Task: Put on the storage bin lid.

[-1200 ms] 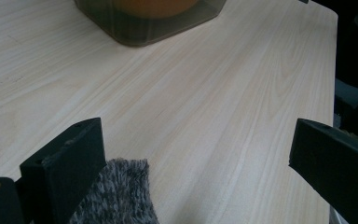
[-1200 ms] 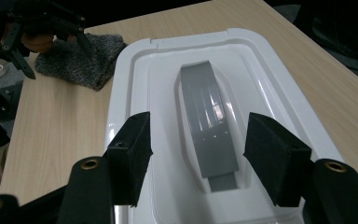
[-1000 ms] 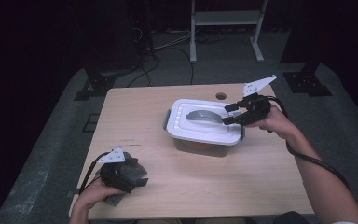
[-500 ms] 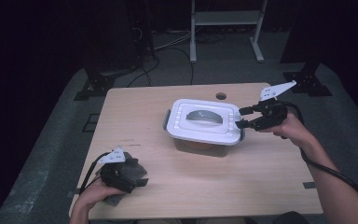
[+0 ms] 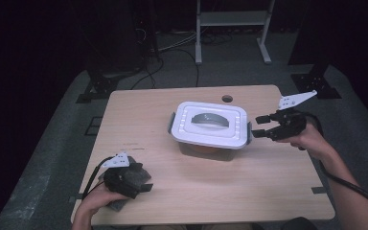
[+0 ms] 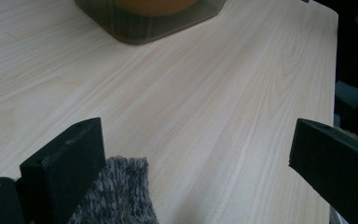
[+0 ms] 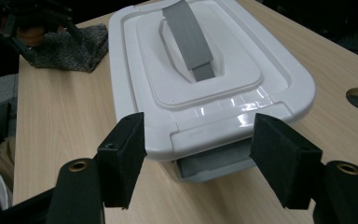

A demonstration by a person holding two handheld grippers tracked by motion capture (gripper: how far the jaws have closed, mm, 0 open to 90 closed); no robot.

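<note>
The box [image 5: 210,127] sits in the middle of the table [image 5: 249,191], with its white lid [image 7: 200,70] on and a grey handle [image 7: 189,39] lying flat along the top. My right gripper [image 5: 258,128] is just beside the box's right end; its jaws have just been opening, with nothing between them, and they point at the grey latch [image 7: 216,163] under the lid's edge. I think I want to work that latch. It could go wrong if I push in too high: then the jaws would hit the lid's rim and shove the whole box across the wood, because nothing holds it down. If I pull the latch too hard, the box may tip or jump. My left gripper [image 5: 124,179] rests near the table's front left corner on a fuzzy grey cloth [image 6: 116,196], well apart from the box, jaws wide and gripping nothing, so it cannot steady anything from there. Through the see-through wall I see something orange [image 6: 151,5] inside the box. I cannot tell what it is.
</note>
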